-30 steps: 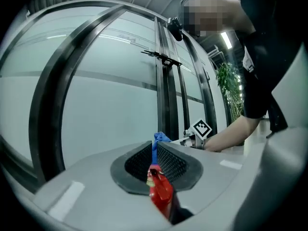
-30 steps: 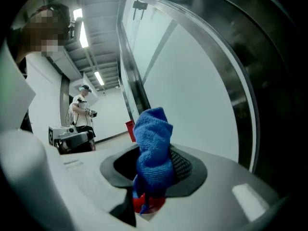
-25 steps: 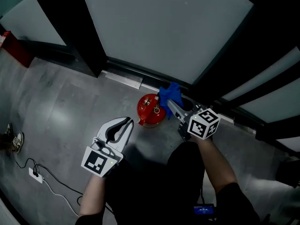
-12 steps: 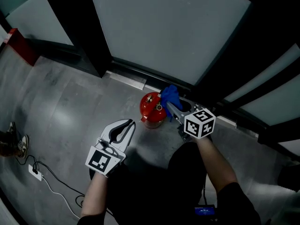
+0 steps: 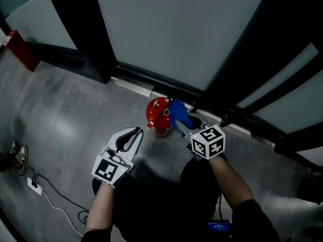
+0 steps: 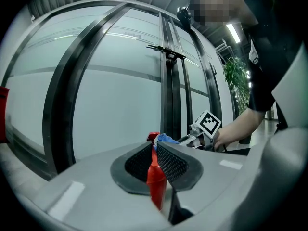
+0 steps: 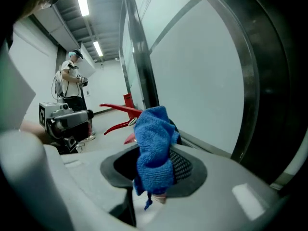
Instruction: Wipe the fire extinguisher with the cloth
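Observation:
A red fire extinguisher point(image 5: 155, 117) stands on the grey floor by the glass wall. My right gripper point(image 5: 179, 124) is shut on a blue cloth point(image 5: 177, 112), which lies against the extinguisher's top on its right side. In the right gripper view the cloth point(image 7: 154, 146) hangs bunched between the jaws, with the red handle point(image 7: 120, 110) just behind it. My left gripper point(image 5: 135, 131) hovers to the lower left of the extinguisher, apart from it, jaws together and holding nothing. Through their narrow slit the left gripper view shows the extinguisher point(image 6: 155, 179) and the cloth point(image 6: 166, 138).
Glass panels in black frames point(image 5: 106, 59) rise right behind the extinguisher, with a metal threshold strip point(image 5: 132, 85) at their foot. A red box point(image 5: 19, 52) sits far left. A cable and socket strip point(image 5: 34, 184) and a shoe point(image 5: 16, 152) lie at the lower left. Another person point(image 7: 72, 83) stands far off.
My right gripper has carried the cloth leftward, from the extinguisher's right side onto its top. The left gripper has barely moved.

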